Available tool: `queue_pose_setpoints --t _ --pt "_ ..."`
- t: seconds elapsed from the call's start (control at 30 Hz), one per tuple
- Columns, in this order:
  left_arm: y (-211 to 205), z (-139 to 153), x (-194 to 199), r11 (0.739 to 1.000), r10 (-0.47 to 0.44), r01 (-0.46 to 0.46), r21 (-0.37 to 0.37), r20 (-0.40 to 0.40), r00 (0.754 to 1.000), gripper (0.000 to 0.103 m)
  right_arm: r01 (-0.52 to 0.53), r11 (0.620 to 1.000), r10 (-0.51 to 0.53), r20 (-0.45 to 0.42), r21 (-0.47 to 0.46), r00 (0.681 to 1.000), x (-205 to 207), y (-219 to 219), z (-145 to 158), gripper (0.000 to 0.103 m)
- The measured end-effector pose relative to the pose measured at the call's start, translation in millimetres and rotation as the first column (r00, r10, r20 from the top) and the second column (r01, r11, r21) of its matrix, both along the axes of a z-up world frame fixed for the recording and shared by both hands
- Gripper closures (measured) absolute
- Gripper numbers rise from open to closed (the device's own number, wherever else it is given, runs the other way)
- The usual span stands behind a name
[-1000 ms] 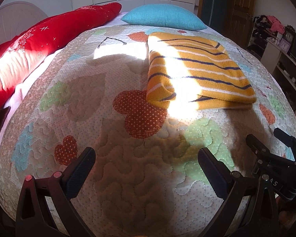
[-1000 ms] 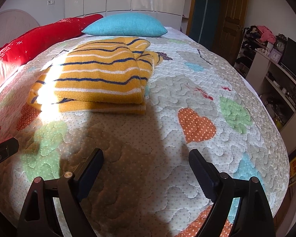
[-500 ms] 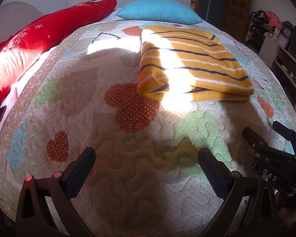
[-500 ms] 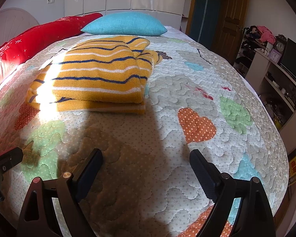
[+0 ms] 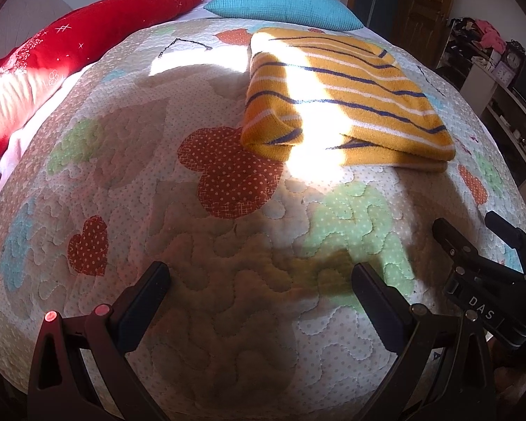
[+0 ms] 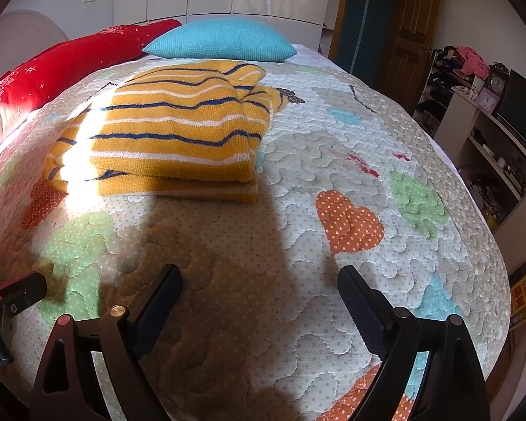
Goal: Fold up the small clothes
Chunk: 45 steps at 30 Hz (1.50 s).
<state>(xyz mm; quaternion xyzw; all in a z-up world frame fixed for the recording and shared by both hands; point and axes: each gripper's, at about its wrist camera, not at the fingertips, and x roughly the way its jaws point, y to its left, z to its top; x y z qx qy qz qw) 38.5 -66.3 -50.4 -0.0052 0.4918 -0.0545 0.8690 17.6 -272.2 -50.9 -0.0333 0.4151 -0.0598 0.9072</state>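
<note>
Left wrist view shows the yellow striped sweater (image 5: 343, 105) lying on the quilted bedspread (image 5: 228, 298) as a compact rectangle, stacked in at least two layers, with its thick folded edge facing the camera. It sits toward the far half of the bed, just in front of the turquoise pillow (image 5: 284, 7) and well apart from the long red pillow (image 5: 70, 42) along the left side. A band of sunlight crosses the garment and the quilt below it.

The left tongs (image 5: 259, 298) are spread wide with nothing between them, hanging over bare quilt near the foot of the bed, well short of the sweater. The right wrist view tells the same for the right tongs (image 6: 259, 301): wide apart, empty, over the quilt and clear of the cloth. From that side the sweater (image 6: 168, 140) looks neat on its near and right edges, while a bunched bit of fabric, perhaps a sleeve or collar, pokes out at the far right corner.

Judging by this, the folding of this piece seems essentially done, and neither tool is touching it. What might remain is tucking in that far corner or moving on to another garment; no other loose clothing shows on the bed.
</note>
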Motion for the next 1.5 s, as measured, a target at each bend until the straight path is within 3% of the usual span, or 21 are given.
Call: queue_pose_setpoints --t 0.77,1.2,1.5 --pt "-1 6 1 0.999 0.001 -0.005 -0.041 -0.102 0.995 0.0 0.017 1.0 -0.016 -0.028 0.016 0.999 2 -4 1 0.007" --pt "-57 20 -14 0.992 -0.119 0.117 -0.044 -0.066 0.991 0.0 0.173 0.982 -0.174 0.007 0.071 0.985 -20 -68 12 0.007" --pt "-75 17 -18 0.988 -0.153 0.15 -0.038 -0.082 0.985 0.0 0.194 0.976 -0.197 0.013 0.102 0.98 -28 -80 11 0.007"
